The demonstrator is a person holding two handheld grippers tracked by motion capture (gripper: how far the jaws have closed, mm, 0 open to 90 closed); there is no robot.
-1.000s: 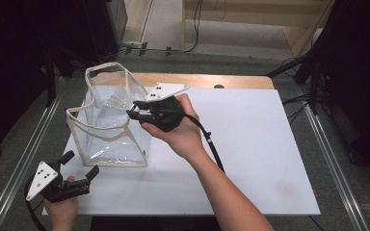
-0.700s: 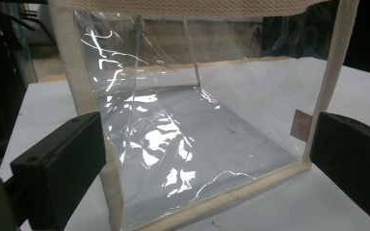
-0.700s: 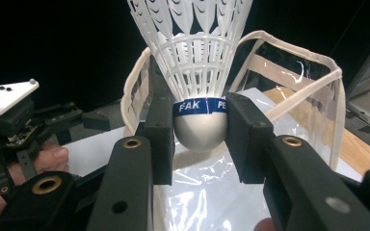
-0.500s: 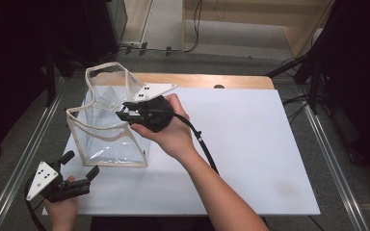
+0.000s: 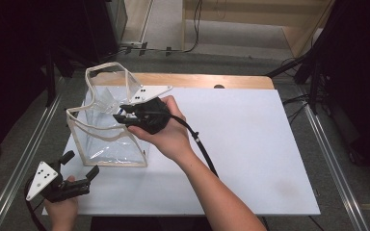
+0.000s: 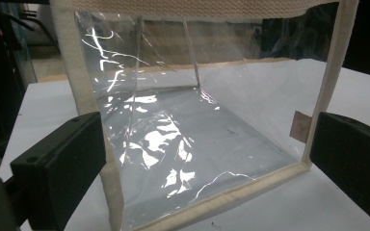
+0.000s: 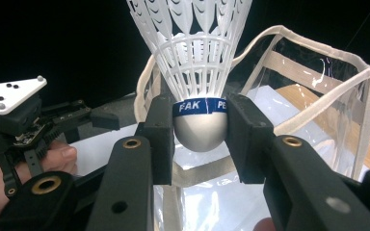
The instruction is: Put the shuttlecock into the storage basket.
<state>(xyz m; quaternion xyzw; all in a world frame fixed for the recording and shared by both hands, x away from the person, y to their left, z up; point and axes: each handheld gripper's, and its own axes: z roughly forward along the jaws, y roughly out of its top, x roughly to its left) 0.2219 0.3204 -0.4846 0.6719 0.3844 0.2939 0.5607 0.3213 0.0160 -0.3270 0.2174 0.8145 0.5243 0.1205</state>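
We see right gripper (image 7: 200, 132) clamped on shuttlecock (image 7: 192, 62) cork, centre frame, over clear bag (image 5: 108, 125) mouth. Left gripper (image 5: 79, 171) wide open, empty, lower left. Risk: floppy rim snags feathers; bag tips unsupported.

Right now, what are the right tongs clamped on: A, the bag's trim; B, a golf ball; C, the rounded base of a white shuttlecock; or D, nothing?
C: in the right gripper view the right tongs squeeze the grey base of the shuttlecock from both sides, over the clear bag.
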